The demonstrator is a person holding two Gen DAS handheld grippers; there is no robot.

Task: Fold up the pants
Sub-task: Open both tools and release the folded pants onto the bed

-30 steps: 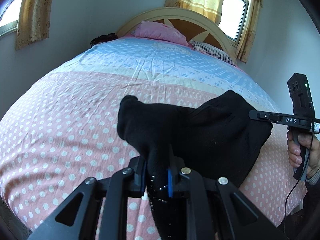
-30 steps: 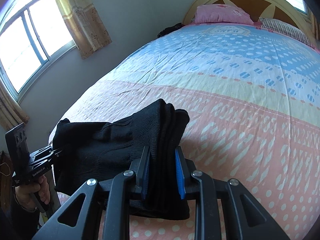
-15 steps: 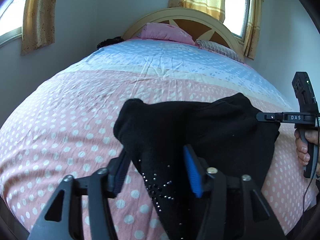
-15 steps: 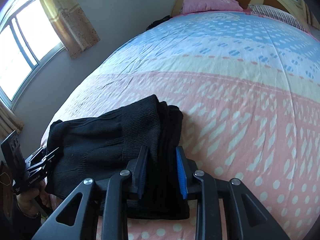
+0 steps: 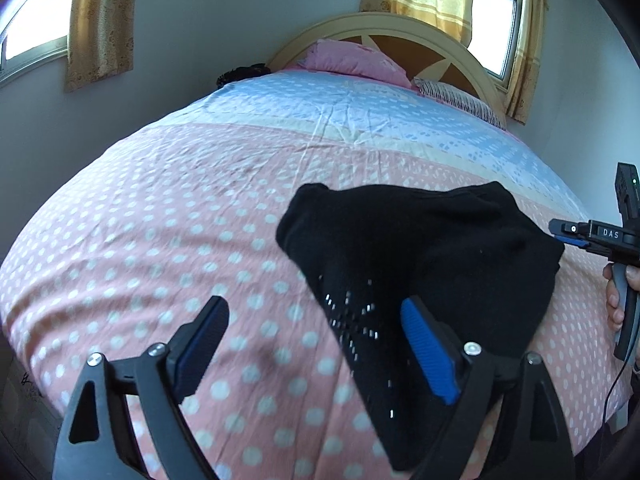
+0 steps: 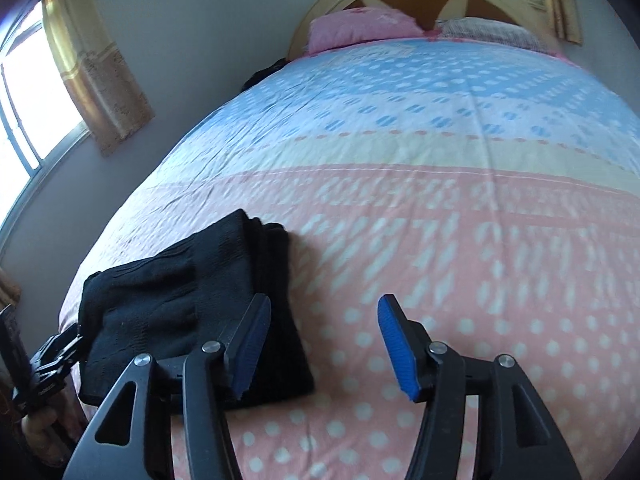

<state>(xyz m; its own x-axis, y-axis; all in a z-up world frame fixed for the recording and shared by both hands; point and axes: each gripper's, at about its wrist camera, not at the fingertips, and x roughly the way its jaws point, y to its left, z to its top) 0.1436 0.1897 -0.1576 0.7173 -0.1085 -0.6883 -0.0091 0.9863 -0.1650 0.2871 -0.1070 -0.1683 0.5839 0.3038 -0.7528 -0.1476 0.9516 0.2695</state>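
Note:
The black pants lie folded in a compact bundle on the pink dotted bedspread, small studs showing on the near flap. My left gripper stands open, its blue right pad over the bundle's near edge and its left pad over bare sheet. In the right wrist view the same pants rest at lower left. My right gripper is open, with its left pad at the bundle's right edge and nothing between the pads. The right gripper also shows at the far right of the left wrist view, a hand on its handle.
A cream headboard with a pink pillow and a striped pillow stands at the far end. Curtained windows flank the bed. A dark item lies at the bed's far left corner. The bed's near edge drops away at lower left.
Both grippers opened and let go of the pants. The left one shifted left, the right one shifted right, and the bundle now lies flat on the bedspread.

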